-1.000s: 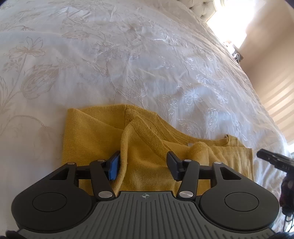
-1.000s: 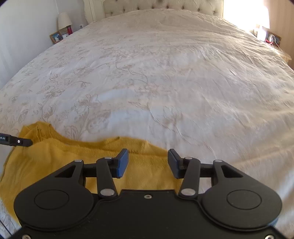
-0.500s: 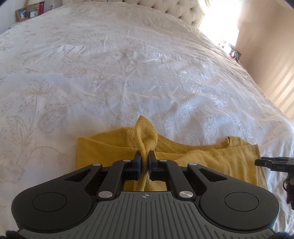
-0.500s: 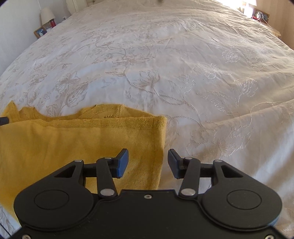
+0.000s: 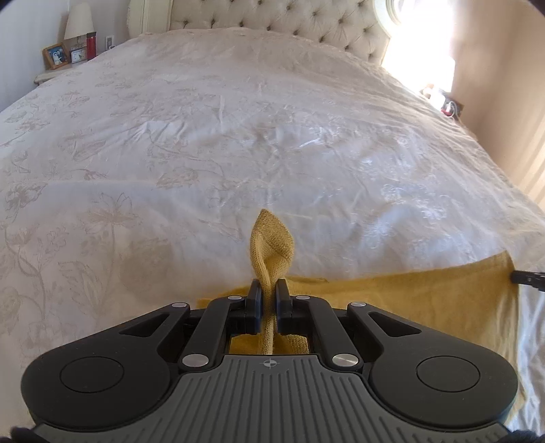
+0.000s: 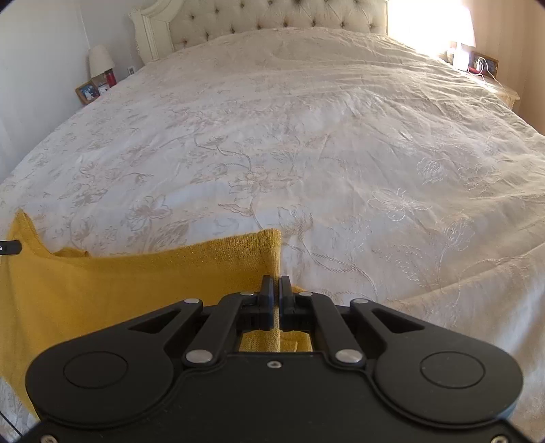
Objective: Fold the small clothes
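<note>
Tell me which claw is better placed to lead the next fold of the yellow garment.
Probably neither alone. The left claw is shut on a bunched corner of the yellow garment, and the right claw is shut on its right edge. Both grip cloth above the bedspread, so they should move together.

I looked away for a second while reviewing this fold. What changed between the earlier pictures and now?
Both grippers closed on the yellow garment. The left gripper, open a second ago, pinched a fold, which now sticks up between its fingers. The right gripper, open until half a second ago, now grips the garment's edge. Both views have tilted up toward the headboard. The white bedspread is unchanged.
</note>
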